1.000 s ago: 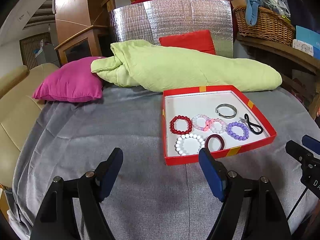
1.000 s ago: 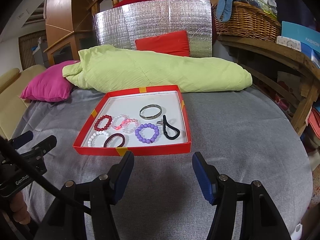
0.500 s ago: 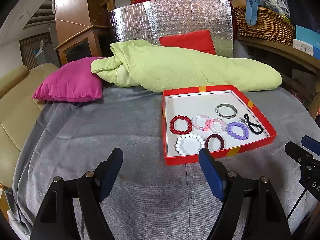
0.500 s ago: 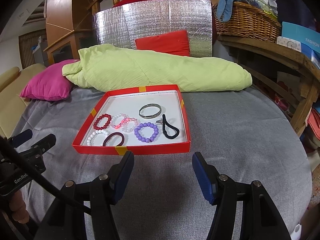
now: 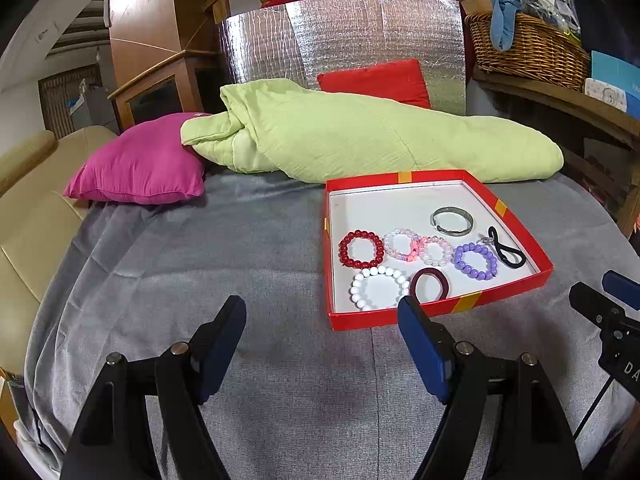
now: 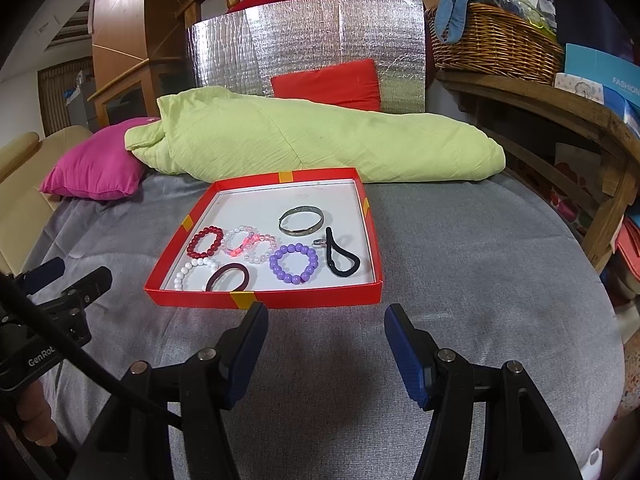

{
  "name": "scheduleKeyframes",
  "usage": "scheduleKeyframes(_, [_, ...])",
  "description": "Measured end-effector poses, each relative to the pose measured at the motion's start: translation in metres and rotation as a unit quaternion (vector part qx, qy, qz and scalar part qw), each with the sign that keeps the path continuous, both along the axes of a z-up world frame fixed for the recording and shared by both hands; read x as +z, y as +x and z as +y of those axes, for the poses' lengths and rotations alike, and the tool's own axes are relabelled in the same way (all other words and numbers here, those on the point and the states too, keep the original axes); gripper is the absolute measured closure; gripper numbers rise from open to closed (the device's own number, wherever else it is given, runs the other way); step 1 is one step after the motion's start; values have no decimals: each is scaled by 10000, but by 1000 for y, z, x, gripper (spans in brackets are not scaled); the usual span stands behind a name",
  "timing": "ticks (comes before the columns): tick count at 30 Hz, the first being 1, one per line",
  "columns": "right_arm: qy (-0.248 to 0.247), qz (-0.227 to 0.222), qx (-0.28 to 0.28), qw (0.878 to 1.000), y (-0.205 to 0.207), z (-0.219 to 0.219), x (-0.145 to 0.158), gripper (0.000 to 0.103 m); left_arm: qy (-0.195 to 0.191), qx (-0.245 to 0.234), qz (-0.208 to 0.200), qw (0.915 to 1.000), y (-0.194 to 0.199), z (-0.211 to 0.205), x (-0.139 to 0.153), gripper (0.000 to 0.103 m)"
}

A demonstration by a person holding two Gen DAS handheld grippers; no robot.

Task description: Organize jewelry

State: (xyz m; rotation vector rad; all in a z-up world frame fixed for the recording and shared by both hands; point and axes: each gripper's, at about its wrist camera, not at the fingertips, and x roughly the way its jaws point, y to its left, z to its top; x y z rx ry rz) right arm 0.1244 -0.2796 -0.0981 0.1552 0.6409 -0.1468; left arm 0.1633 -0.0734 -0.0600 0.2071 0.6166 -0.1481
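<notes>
A red box lid (image 5: 516, 224) (image 6: 168, 256) with a white floor lies on the grey cloth. In it lie a red bead bracelet (image 5: 361, 249) (image 6: 205, 241), a white bead bracelet (image 5: 378, 288), a pink bead bracelet (image 5: 416, 246), a purple bead bracelet (image 5: 475, 261) (image 6: 294, 263), a silver bangle (image 5: 453, 221) (image 6: 301, 220), a maroon hair tie (image 5: 430, 285) (image 6: 228, 277) and a black hair tie (image 5: 506, 254) (image 6: 340, 258). My left gripper (image 5: 322, 344) is open and empty, in front of the box's near left corner. My right gripper (image 6: 326, 350) is open and empty, just short of the box's near edge.
A green quilt (image 5: 360, 140) lies behind the box, with a pink cushion (image 5: 140, 172) to its left and a red cushion (image 5: 376, 82) against a silver foil panel. A wicker basket (image 6: 492, 46) stands on a wooden shelf at the right. A beige sofa arm (image 5: 24, 240) is at the left.
</notes>
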Motion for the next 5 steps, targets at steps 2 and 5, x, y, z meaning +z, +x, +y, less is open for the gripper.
scheduleKeyframes(2, [27, -9, -101, 9999, 1, -8, 1, 39, -55, -29, -18, 10000, 2, 6, 0, 24])
scheduleKeyframes(5, [5, -63, -439, 9990, 4, -32, 3, 37, -279, 236, 108, 9993, 19, 29, 0, 24])
